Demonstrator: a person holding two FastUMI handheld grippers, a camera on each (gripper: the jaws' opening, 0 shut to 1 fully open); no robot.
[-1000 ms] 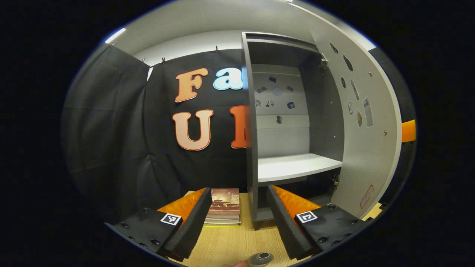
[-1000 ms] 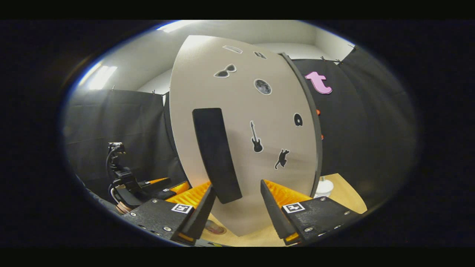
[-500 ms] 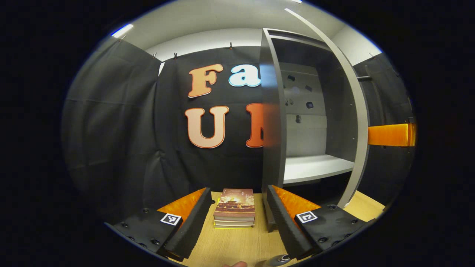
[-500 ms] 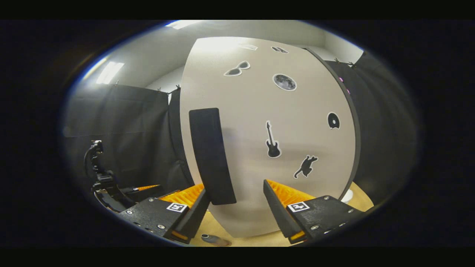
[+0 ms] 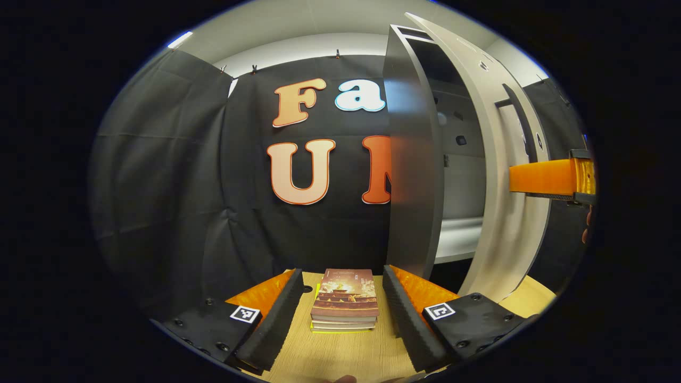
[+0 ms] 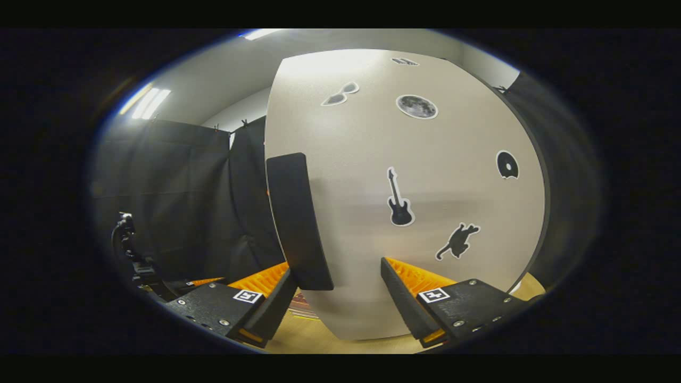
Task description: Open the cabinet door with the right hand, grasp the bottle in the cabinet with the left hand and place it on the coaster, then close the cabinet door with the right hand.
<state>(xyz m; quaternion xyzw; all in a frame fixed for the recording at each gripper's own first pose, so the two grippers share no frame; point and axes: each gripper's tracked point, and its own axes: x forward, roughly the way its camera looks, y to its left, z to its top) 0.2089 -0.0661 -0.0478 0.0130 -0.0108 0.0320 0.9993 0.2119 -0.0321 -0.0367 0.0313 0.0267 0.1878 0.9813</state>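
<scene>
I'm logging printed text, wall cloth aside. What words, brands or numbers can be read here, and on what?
Top book: cover print too blurred to read.
Cabinet door: its stickers are pictures, no words.
No legible text.

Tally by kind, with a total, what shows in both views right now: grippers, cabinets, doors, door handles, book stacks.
Grippers: 2, left gripper and right gripper
Cabinet: 1
Cabinet door: 1
Door handle: 1
Book stack: 1
Total: 6
</scene>
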